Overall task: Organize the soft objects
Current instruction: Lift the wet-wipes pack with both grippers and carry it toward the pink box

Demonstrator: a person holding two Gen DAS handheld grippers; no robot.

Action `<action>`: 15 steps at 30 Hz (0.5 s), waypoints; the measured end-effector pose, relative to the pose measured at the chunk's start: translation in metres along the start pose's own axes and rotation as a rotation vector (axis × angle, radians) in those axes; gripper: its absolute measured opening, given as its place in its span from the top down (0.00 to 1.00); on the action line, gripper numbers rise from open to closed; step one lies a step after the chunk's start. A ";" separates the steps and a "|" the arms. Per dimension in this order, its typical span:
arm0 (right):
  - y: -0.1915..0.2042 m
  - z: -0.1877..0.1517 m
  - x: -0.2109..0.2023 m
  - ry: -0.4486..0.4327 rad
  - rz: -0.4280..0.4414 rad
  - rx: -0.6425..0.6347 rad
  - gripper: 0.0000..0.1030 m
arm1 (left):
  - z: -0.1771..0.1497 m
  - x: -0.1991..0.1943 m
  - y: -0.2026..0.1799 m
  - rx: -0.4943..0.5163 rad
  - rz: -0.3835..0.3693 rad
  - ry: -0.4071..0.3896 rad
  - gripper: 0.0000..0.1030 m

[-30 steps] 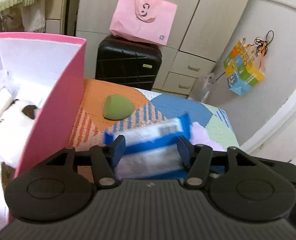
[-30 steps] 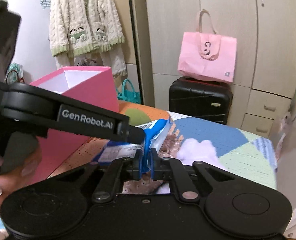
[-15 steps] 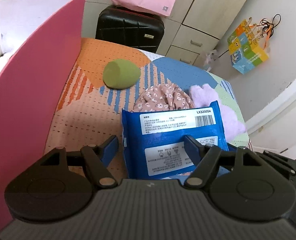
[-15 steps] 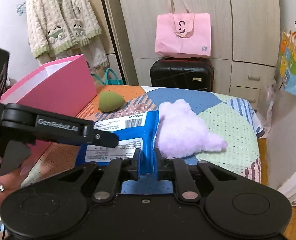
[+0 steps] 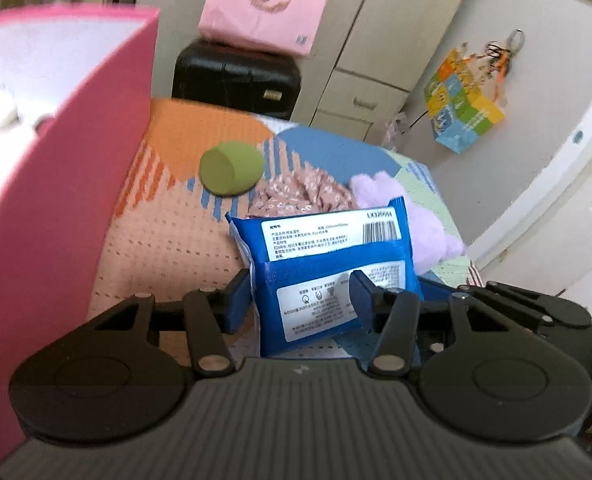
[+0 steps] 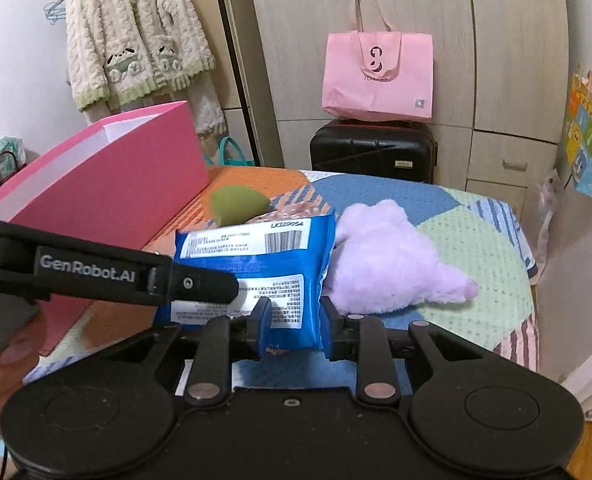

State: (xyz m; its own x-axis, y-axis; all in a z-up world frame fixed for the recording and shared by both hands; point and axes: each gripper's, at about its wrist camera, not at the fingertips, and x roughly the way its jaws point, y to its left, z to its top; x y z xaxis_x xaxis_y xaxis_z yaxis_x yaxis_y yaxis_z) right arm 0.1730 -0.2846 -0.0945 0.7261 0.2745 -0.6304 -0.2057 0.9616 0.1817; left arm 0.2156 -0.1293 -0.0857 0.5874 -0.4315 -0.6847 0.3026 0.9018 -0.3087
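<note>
A blue wipes pack (image 5: pixel 327 248) (image 6: pixel 256 248) stands tilted just above the patterned bed cover (image 5: pixel 168 248). My left gripper (image 5: pixel 299 298) is closing on its lower half, with the left pad at the pack's edge and the right pad pressing its face. In the right wrist view, one left finger (image 6: pixel 96 272) crosses the pack. My right gripper (image 6: pixel 296 322) is opening; the pack's lower corner is still between its jaws. The pink box (image 5: pixel 56 200) (image 6: pixel 116 184) stands open at the left.
On the bed beyond the pack lie a green sponge (image 5: pixel 232 168) (image 6: pixel 236 204), a floral cloth (image 5: pixel 299 196) and a purple plush (image 5: pixel 427 232) (image 6: pixel 387 260). A black suitcase (image 6: pixel 371 148) with a pink tote (image 6: pixel 375 72) stands behind the bed. A hand (image 6: pixel 0 360) holds the left gripper.
The pack came down from beside the pink box to just over the bed. The left jaws widened, then closed in on it. The right jaws, shut on its edge before, have parted.
</note>
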 end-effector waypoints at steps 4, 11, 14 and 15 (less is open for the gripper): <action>0.019 -0.002 -0.015 -0.004 -0.017 -0.018 0.53 | -0.002 -0.020 -0.008 0.064 -0.004 0.007 0.50; 0.043 -0.006 -0.044 -0.008 -0.037 -0.049 0.48 | -0.006 -0.054 -0.003 0.083 -0.079 0.034 0.49; 0.053 -0.009 -0.055 0.006 -0.044 -0.057 0.48 | -0.012 -0.066 -0.003 0.098 -0.090 0.052 0.49; 0.057 -0.011 -0.059 0.013 -0.048 -0.058 0.47 | -0.014 -0.071 -0.002 0.100 -0.097 0.060 0.49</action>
State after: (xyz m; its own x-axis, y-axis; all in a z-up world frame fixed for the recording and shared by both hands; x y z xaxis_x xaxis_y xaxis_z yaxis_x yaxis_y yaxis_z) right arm 0.1118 -0.2457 -0.0552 0.7275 0.2277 -0.6472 -0.2089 0.9720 0.1072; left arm 0.1631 -0.1005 -0.0453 0.5071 -0.5111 -0.6940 0.4307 0.8477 -0.3095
